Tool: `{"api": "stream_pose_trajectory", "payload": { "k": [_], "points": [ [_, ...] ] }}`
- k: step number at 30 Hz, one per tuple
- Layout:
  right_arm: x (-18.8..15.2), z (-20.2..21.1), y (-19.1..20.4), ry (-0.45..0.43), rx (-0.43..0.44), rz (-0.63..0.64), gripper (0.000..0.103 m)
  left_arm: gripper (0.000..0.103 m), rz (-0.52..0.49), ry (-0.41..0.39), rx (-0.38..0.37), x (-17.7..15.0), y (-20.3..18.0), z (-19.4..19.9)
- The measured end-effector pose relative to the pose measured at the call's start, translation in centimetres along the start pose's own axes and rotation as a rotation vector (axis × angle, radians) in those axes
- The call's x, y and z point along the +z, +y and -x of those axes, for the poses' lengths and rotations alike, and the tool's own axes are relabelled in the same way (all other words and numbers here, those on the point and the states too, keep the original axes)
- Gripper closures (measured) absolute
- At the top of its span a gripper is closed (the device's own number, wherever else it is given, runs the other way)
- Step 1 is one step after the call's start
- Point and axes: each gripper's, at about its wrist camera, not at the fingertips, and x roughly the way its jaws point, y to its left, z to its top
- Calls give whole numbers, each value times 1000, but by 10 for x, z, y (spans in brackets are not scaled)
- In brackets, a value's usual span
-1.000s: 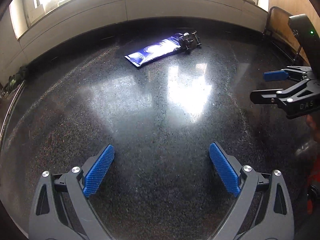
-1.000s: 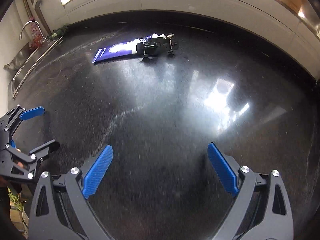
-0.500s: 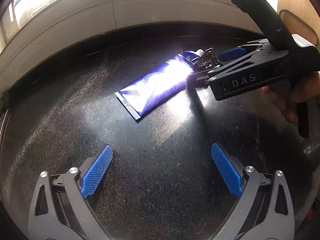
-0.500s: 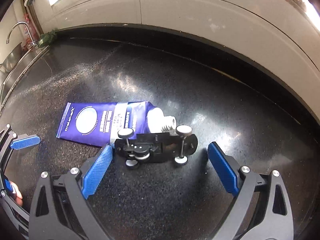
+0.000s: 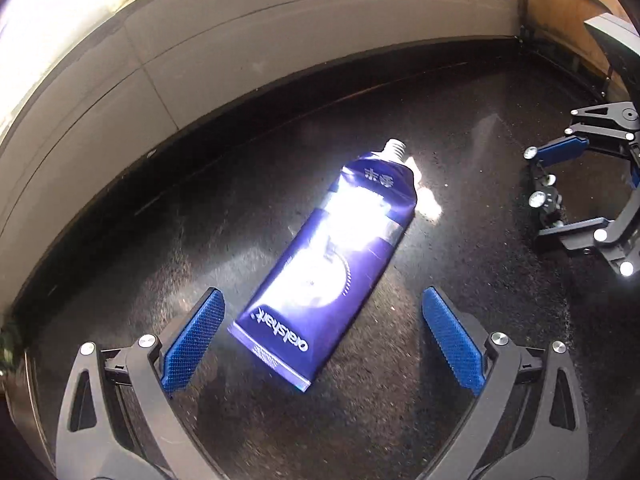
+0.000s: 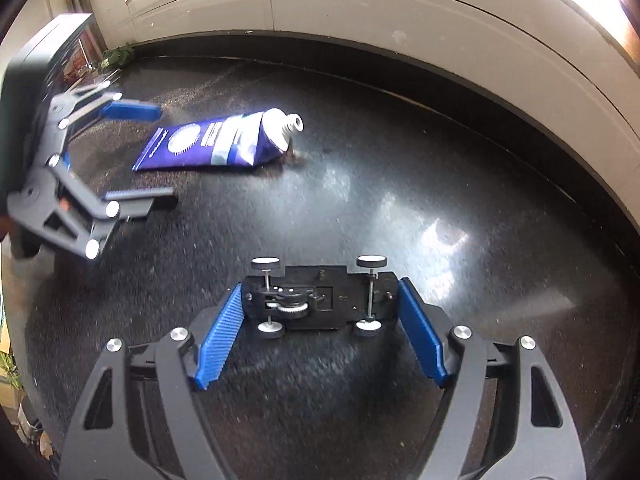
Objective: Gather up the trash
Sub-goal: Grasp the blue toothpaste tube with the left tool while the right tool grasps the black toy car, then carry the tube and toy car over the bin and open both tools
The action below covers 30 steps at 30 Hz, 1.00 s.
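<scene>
Nearest, right wrist view: right claw (image 6: 320, 320), blue pads (image 6: 218, 340) pressed against both ends of a small black toy car chassis (image 6: 316, 296), underside up, four wheels and gears showing; clamped on it, though whether lifted off the dark speckled worktop (image 6: 400, 208) or resting on it cannot be told. Nearest, left wrist view: left claw (image 5: 320, 340), pads set wide apart, holding nothing, lined up on either side of the flat crimped end of a blue toothpaste tube (image 5: 332, 276). Tube lying flat on the worktop, cap missing, white threaded nozzle pointing to the far side, strong glare over its middle. Right of the tube in the same view, well apart from it: right claw with the chassis between its pads. Farther, right wrist view: same tube at mid-left, left claw at the left edge beside its crimped end. Farthest: pale tiled wall with bright windows above, some greenery in the far left corner. No bin or bag visible in either view. Progress, by judgement: early; one item gripped, tube not yet gripped, nothing yet deposited; remaining, closing on the tube and carrying both away.
</scene>
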Motion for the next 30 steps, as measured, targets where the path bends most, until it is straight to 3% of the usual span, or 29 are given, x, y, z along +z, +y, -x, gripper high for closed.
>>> {"api": "stream_pose_trajectory", "payload": {
  "k": [4, 8, 9, 10, 11, 15, 20, 26, 30],
  "points": [
    [-18, 10, -11, 6, 1, -3, 29, 7, -59, 13, -115, 25, 8, -22],
    [-28, 16, -20, 3, 1, -10, 29, 10, -52, 33, -226, 42, 10, -41],
    [-30, 17, -19, 1, 3, -17, 29, 21, -61, 18, -234, 43, 6, -38],
    [-33, 20, -21, -1, 11, -23, 29, 39, -64, 6, -239, 42, 1, -34],
    [-39, 23, -23, -4, 19, -31, 29, 48, -62, -9, -230, 40, -5, -28],
    [-62, 37, -30, -14, 48, -71, 29, 50, -48, -1, -191, 24, -31, -8],
    [-83, 60, -34, -42, 43, -120, 29, 52, 112, 43, -104, 3, -45, 16],
    [-94, 91, -20, -94, 30, -122, 29, 52, 163, -10, 38, -14, -58, 70],
    [-86, 102, 8, -111, 25, -88, 29, 52, 231, -25, 88, -47, -62, 113]
  ]
}}
